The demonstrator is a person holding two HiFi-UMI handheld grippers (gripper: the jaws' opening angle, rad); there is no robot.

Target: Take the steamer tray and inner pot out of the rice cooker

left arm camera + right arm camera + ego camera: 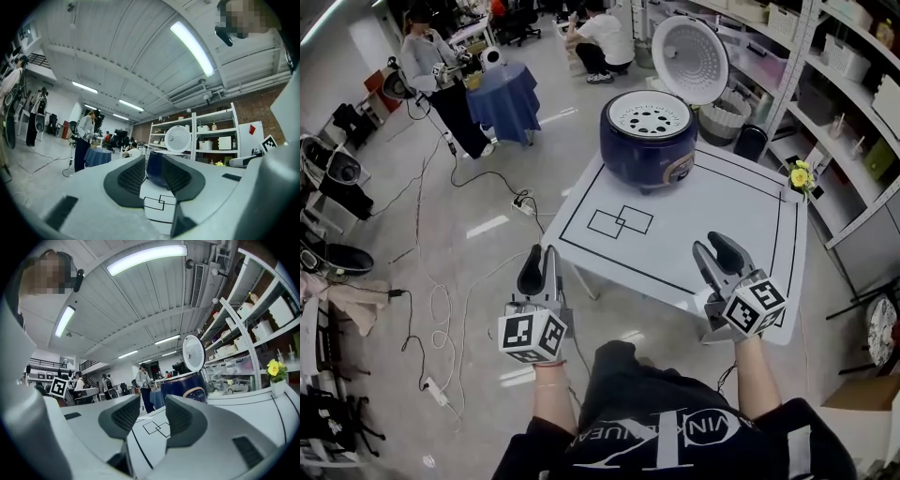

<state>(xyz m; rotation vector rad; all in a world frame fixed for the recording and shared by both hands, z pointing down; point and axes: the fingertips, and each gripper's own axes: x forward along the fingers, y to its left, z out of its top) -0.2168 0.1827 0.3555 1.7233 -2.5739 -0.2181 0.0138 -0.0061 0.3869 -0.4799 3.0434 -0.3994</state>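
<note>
A dark blue rice cooker [649,141] stands at the far end of the white table [712,220] with its lid [689,58] raised. The white perforated steamer tray [649,117] sits in its top; the inner pot is hidden beneath it. My left gripper [537,267] hovers off the table's near left edge, jaws open and empty. My right gripper [722,255] is over the near right part of the table, open wider, also empty. Both point level at the cooker [153,168], which shows between the left jaws and beyond the right jaws [185,386].
Two overlapping black rectangles [620,221] are drawn on the table. Yellow flowers [802,175] stand at its right edge. Shelving [844,84] runs along the right. A blue-draped round table [504,98], people and floor cables [441,309] lie to the left.
</note>
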